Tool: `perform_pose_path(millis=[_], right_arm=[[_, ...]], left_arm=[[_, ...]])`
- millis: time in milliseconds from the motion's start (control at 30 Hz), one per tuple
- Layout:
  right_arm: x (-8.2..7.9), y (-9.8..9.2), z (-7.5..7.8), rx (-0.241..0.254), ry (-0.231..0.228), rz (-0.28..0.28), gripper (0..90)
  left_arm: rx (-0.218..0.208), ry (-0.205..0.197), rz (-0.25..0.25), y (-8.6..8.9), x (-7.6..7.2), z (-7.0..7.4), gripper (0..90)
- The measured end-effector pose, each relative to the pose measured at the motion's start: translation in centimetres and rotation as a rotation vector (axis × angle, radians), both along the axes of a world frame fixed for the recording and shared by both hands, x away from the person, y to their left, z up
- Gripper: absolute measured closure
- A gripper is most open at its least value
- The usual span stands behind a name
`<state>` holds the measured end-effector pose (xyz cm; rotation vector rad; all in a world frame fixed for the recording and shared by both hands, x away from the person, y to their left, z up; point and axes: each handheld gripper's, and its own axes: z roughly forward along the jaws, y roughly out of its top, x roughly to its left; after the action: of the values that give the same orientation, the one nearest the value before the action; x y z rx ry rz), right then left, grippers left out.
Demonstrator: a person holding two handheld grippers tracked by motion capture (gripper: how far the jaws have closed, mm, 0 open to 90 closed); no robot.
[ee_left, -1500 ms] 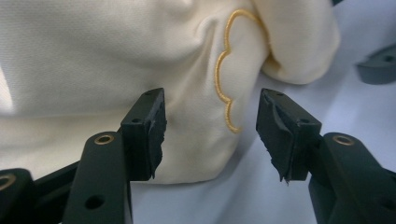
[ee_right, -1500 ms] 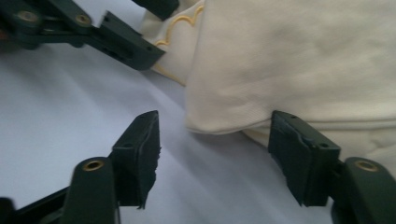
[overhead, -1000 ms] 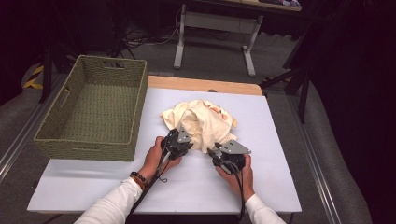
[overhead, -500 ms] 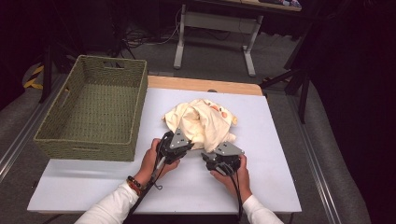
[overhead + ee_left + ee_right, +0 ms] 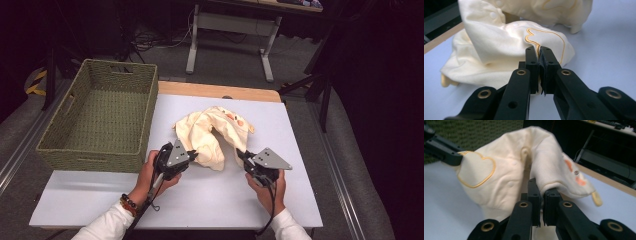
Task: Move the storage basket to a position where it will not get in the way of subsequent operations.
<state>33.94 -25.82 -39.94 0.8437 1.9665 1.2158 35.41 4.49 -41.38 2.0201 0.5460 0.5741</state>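
We have a cream garment (image 5: pixel 212 134) bunched in the middle of the white worktop (image 5: pixel 200 200), just right of the green woven basket (image 5: pixel 100 117) that fills the left of the high view. Both grippers hold it. The left gripper (image 5: pixel 192 156) is clenched on the garment's lower left hem, beside a yellow-stitched outline that the left gripper view shows right at the jaw tips (image 5: pixel 539 53). The right gripper (image 5: pixel 240 155) has just been closing, and in the right gripper view its jaws are pinched on a fold of cloth at the lower right edge (image 5: pixel 541 187).

The garment lies above the jaws in the high view, arching up between the two grips towards the upper centre of the frame, so its long axis runs roughly left to right from one gripper to the other. The left hand (image 5: pixel 150 175) is nearer the basket; we judge that a spread or a carry leftward would turn on that span.
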Motion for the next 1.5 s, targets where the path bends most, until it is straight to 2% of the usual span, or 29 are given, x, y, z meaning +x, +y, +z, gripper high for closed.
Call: perform_pose_path(millis=[100, 167, 267, 300, 400, 700, 800, 833, 900, 1067, 1167, 1300, 1500], right_arm=[[-0.5, -1.3, 1.5, 0.092, 0.001, 0.03, 85.4], [-0.7, -2.0, 2.3, 0.142, -0.003, 0.029, 85.6], [-1.0, -2.6, 2.9, 0.146, -0.021, 0.017, 85.7], [-1.1, -3.1, 3.2, 0.153, -0.029, -0.003, 85.6], [-1.1, -3.7, 3.2, 0.161, -0.019, -0.015, 85.5], [-1.0, -4.7, 1.8, 0.12, 0.034, -0.06, 81.3], [-1.2, -5.0, 1.5, 0.125, 0.054, -0.061, 79.1], [-1.4, -5.0, 1.4, 0.126, 0.057, -0.061, 79.0], [-1.7, -5.1, 1.3, 0.117, 0.058, -0.065, 79.1], [-2.0, -5.2, 0.8, 0.086, 0.066, -0.07, 79.5], [-2.1, -5.2, 0.7, 0.082, 0.071, -0.067, 79.0], [-2.4, -4.8, 0.4, 0.046, 0.067, -0.072, 76.5], [-3.1, -3.9, 0.7, 0.046, 0.063, -0.016, 77.2]], left_arm=[[-0.031, -0.04, 0.007, 1.0, -0.8, 1.8, 85.5], [-0.051, -0.064, 0.008, 1.7, -1.3, 2.8, 85.5], [-0.067, -0.068, 0.009, 2.2, -1.7, 3.4, 85.5], [-0.079, -0.083, 0.012, 2.8, -2.1, 3.9, 85.5], [-0.078, -0.085, 0.007, 3.4, -2.5, 3.9, 85.6], [-0.054, -0.043, -0.009, 4.3, -3.3, 2.8, 85.5], [-0.048, -0.049, -0.005, 4.6, -3.5, 2.8, 85.9], [-0.056, -0.049, -0.003, 4.7, -3.6, 2.9, 89.4], [-0.072, -0.047, -0.019, 5.0, -3.8, 3.0, 89.2], [-0.043, -0.047, -0.026, 5.0, -4.5, 2.7, 89.3], [-0.043, -0.031, -0.051, 4.8, -4.9, 2.4, 88.3], [-0.022, -0.023, -0.079, 4.4, -5.5, 1.7, 84.3], [0.024, 0.016, -0.139, 3.4, -6.4, 0.2, 78.2]])
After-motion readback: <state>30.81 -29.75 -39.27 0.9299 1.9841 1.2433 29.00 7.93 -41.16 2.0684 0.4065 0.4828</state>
